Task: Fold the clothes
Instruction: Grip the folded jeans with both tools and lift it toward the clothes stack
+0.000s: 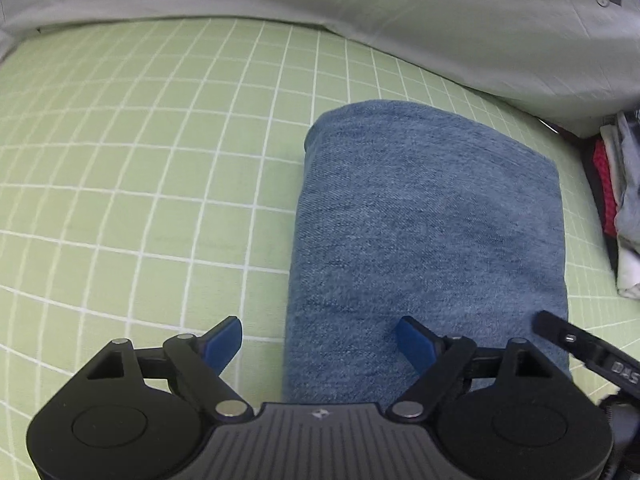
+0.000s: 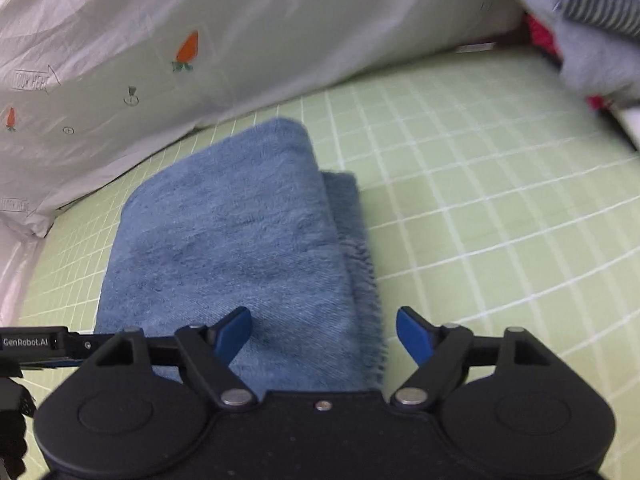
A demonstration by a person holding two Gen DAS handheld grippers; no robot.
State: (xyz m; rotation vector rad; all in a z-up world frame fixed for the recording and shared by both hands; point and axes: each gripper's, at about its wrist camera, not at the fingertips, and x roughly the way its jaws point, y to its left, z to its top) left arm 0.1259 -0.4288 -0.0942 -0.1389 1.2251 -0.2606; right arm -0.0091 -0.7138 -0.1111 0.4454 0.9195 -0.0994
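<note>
A folded blue denim garment (image 1: 428, 236) lies on the green checked sheet (image 1: 140, 168); it also shows in the right wrist view (image 2: 240, 248), with a frayed edge on its right side. My left gripper (image 1: 320, 344) is open and empty, hovering over the garment's near left edge. My right gripper (image 2: 324, 334) is open and empty over the garment's near right edge. A finger of the right gripper (image 1: 560, 336) shows at the lower right of the left wrist view.
A white pillow with carrot prints (image 1: 400, 4) lies along the far side, also in the right wrist view (image 2: 200, 40). A pile of mixed clothes (image 1: 616, 208) sits at the right, also in the right wrist view (image 2: 592, 32).
</note>
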